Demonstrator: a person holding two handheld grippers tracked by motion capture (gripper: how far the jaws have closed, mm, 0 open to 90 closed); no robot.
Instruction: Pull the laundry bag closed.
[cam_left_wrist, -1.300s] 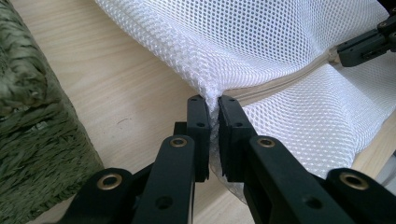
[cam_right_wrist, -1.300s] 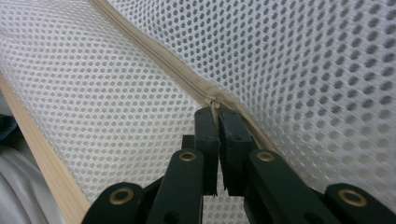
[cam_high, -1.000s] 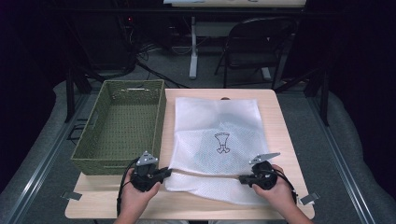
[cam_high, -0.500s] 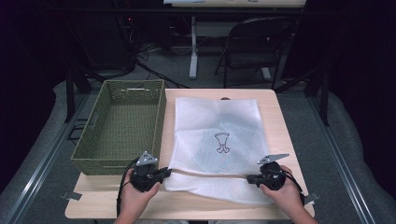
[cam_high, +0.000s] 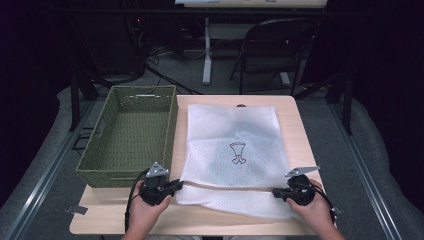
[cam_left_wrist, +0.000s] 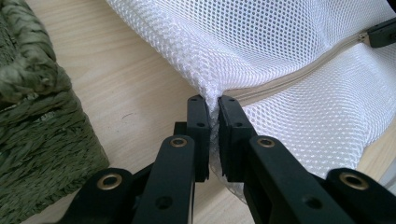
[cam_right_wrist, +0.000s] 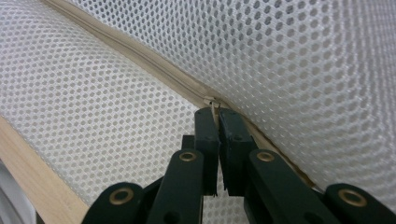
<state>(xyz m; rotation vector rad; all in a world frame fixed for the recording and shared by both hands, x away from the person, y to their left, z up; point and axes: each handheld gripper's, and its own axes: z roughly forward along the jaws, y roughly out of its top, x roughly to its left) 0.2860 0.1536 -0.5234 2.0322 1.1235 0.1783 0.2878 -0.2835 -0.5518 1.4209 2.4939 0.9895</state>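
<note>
1. White perforated mesh forms the flat, rectangular laundry bag (cam_high: 232, 150), which lies on the pale wooden table (cam_high: 300, 125) beside a basket.
2. A beige zipper (cam_high: 225, 186) runs across the bag near its front edge.
3. The left claw (cam_left_wrist: 212, 105) is pressed together, pinching bunched mesh at the bag's corner.
4. The right claw (cam_right_wrist: 215, 114) is pressed together on the small metal zipper pull (cam_right_wrist: 214, 106).
5. The olive woven basket (cam_high: 95, 150), rectangular and deep, touches the bag's left edge.
6. A dark folding chair (cam_high: 270, 55) stands beyond the table.
</note>
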